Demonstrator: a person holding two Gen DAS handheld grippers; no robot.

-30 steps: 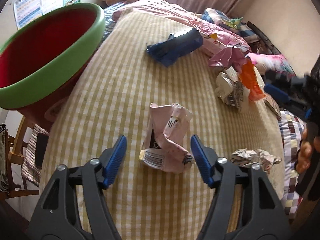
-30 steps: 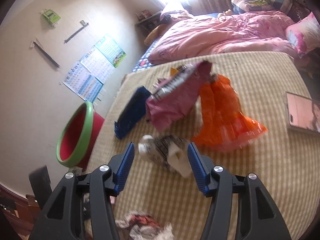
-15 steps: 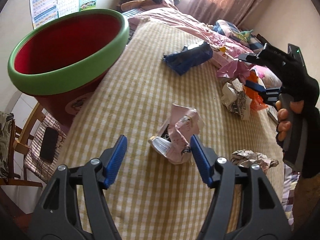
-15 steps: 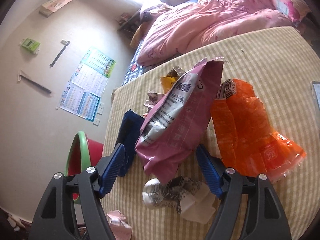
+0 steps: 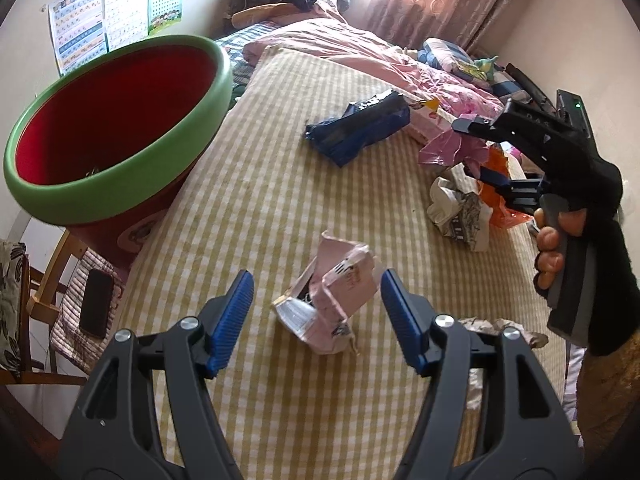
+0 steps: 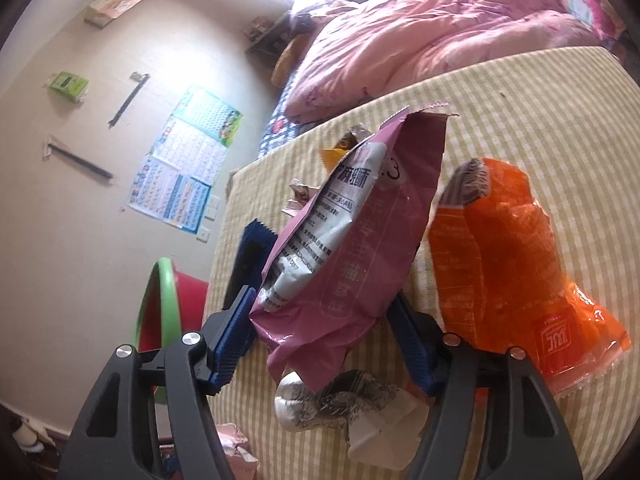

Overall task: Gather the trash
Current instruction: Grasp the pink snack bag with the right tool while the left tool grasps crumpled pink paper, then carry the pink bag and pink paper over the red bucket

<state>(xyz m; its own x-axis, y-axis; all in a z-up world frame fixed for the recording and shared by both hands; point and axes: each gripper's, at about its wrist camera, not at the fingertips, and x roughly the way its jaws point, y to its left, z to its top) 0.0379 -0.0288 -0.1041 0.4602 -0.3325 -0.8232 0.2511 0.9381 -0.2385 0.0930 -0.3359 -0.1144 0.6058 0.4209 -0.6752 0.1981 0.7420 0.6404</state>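
A crumpled pink carton (image 5: 332, 308) lies on the checked bedspread (image 5: 260, 200), between the pads of my left gripper (image 5: 318, 320), which is open and does not touch it. The red bin with a green rim (image 5: 120, 140) stands tilted at the bed's left edge. My right gripper (image 6: 324, 340) straddles the lower end of a mauve snack bag (image 6: 344, 248). Its jaws are closing and the pads reach the bag's edges, but I see no squeeze in the bag. In the left wrist view the right gripper (image 5: 470, 150) sits over that mauve bag (image 5: 448, 148), carried by a hand (image 5: 552, 248).
An orange bag (image 6: 508, 264), a printed crumpled wrapper (image 6: 340, 404) and a blue packet (image 6: 250, 256) lie around the mauve bag. Crumpled paper (image 5: 500, 326) lies by my left gripper. A pink duvet (image 5: 340, 48) covers the far bed. A phone (image 5: 96, 304) rests on a chair.
My right gripper moved forward from the printed wrapper to the mauve bag, opening wider and then narrowing around it. It came into the left wrist view. My left gripper stayed over the pink carton.
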